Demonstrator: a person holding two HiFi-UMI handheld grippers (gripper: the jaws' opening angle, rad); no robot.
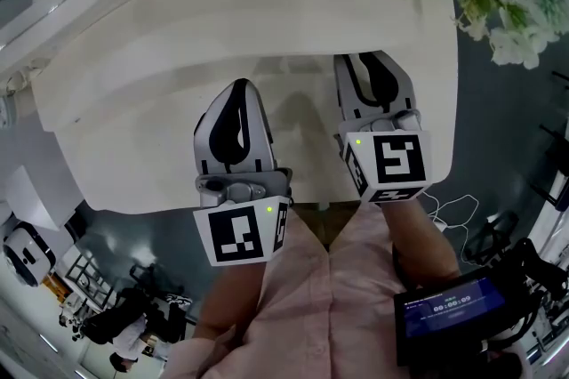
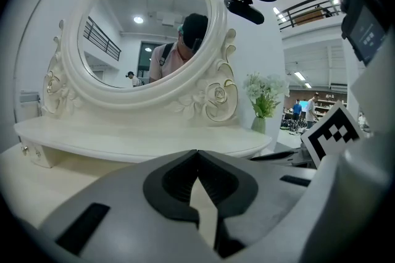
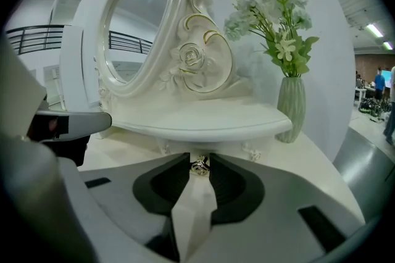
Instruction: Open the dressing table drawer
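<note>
Nearest the head camera, below a person's pale pink shirt [image 1: 302, 306], two tools were held side by side over the cream bench [image 1: 116, 155], each carrying a marker cube [image 1: 244, 230]. The left tool [image 2: 197, 152] had its jaws pressed together at the tips with nothing between them. It hung above the bare bench top, apart from the drawer.

The right tool [image 3: 199, 158] pointed at the drawer front, its jaw tips pinching the small knob [image 3: 199, 165] from both sides. The knob was a little gold-coloured metal piece with a looped, scrolled shape, and it filled the narrow gap between the tips. The drawer [image 3: 229, 147] was cream like the rest of the furniture. Its shallow front was tucked directly under the curved raised shelf [image 3: 203, 123], with a carved ornament at either side.

Beyond, an oval mirror [image 2: 142, 27] in a carved rose frame stood on the shelf. To the mirror's right, a pale green ribbed vase [image 3: 292, 110] of white flowers [image 3: 271, 2] stood on the bench beside the shelf.
</note>
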